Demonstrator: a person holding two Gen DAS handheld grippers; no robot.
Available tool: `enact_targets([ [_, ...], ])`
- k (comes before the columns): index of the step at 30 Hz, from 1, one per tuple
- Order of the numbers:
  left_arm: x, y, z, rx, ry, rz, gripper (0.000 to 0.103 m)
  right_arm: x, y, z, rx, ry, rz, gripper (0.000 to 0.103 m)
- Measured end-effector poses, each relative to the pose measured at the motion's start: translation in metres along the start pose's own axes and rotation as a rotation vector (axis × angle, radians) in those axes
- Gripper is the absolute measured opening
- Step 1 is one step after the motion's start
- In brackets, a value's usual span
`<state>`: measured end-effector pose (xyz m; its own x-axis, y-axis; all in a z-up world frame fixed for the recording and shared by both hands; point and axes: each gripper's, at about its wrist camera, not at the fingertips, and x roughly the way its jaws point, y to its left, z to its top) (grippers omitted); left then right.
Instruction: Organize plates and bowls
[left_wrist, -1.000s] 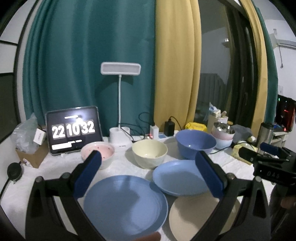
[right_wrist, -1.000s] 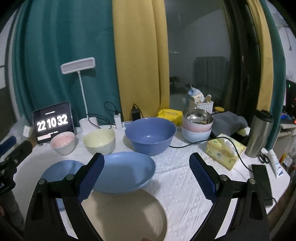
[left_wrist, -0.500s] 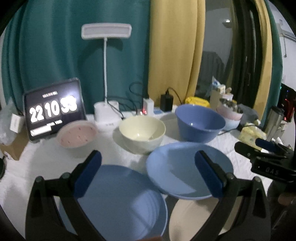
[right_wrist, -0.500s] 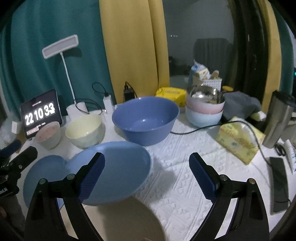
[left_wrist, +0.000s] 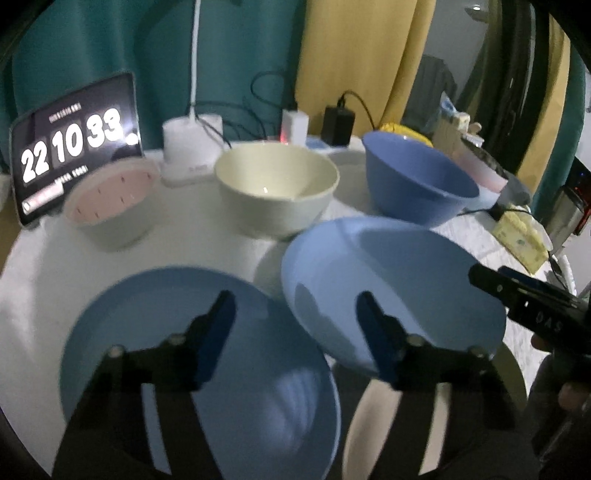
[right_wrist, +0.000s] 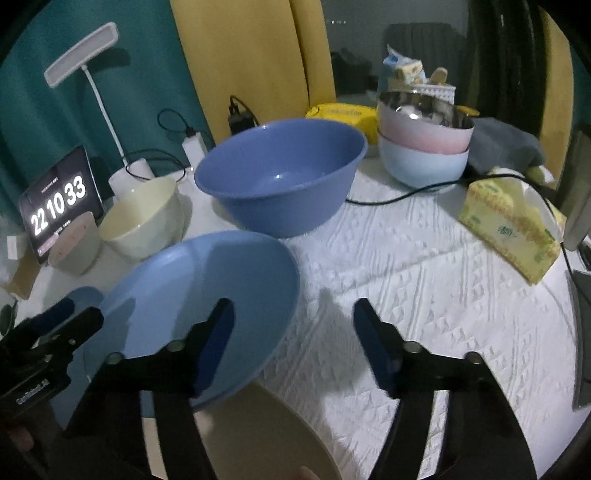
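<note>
My left gripper is open, low over the gap between a flat blue plate and a deeper light-blue plate that leans on a cream plate. Behind stand a pink bowl, a cream bowl and a large blue bowl. My right gripper is open at the right edge of the light-blue plate, above the cream plate. The blue bowl and cream bowl lie beyond. The right gripper also shows in the left wrist view.
A clock tablet and lamp base stand at the back left. Stacked pink and pale-blue bowls, a tissue pack and a black cable lie on the white cloth to the right.
Both grippers have moved forward and down toward the plates. Their jaws stay open, and no dish has moved.
</note>
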<state>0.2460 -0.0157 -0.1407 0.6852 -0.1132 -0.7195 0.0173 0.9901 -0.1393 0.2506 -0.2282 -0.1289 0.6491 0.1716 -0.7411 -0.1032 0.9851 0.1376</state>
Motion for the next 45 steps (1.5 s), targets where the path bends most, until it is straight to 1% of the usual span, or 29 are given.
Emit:
enact_targets([
  [2, 0.004, 0.000, -0.002, -0.002, 0.028, -0.017, 0.048, 0.003, 0.001, 0.000, -0.005, 0.018, 0.013, 0.066],
  [3, 0.005, -0.001, -0.003, -0.001, 0.029, -0.026, 0.044, 0.005, 0.002, 0.000, -0.009, 0.025, 0.016, 0.058],
  [4, 0.004, -0.003, -0.003, 0.004, 0.027, -0.029, 0.042, 0.005, 0.002, 0.000, -0.013, 0.028, 0.015, 0.049],
  [5, 0.003, -0.005, -0.003, 0.007, 0.026, -0.035, 0.038, 0.006, 0.003, 0.000, -0.015, 0.032, 0.013, 0.046],
  [6, 0.003, -0.005, -0.003, 0.011, 0.026, -0.039, 0.036, 0.007, 0.003, 0.000, -0.018, 0.036, 0.012, 0.042],
  [7, 0.002, -0.008, -0.004, 0.019, 0.022, -0.039, 0.036, 0.008, 0.005, -0.001, -0.024, 0.042, 0.018, 0.034],
  [8, 0.001, -0.008, -0.003, 0.021, 0.023, -0.040, 0.036, 0.009, 0.006, -0.001, -0.033, 0.047, 0.023, 0.030],
  [17, -0.006, -0.009, -0.007, 0.017, 0.019, -0.043, 0.035, 0.004, 0.015, -0.003, -0.056, 0.036, -0.007, 0.029],
  [25, -0.025, -0.010, -0.012, 0.027, -0.022, -0.037, 0.035, -0.013, 0.022, -0.007, -0.067, 0.008, -0.019, 0.029],
  [32, -0.044, -0.011, -0.019, 0.032, -0.047, -0.040, 0.035, -0.032, 0.028, -0.015, -0.074, -0.026, -0.024, 0.029],
  [45, -0.090, -0.011, -0.039, 0.050, -0.118, -0.063, 0.035, -0.075, 0.039, -0.038, -0.076, -0.084, -0.052, 0.029],
])
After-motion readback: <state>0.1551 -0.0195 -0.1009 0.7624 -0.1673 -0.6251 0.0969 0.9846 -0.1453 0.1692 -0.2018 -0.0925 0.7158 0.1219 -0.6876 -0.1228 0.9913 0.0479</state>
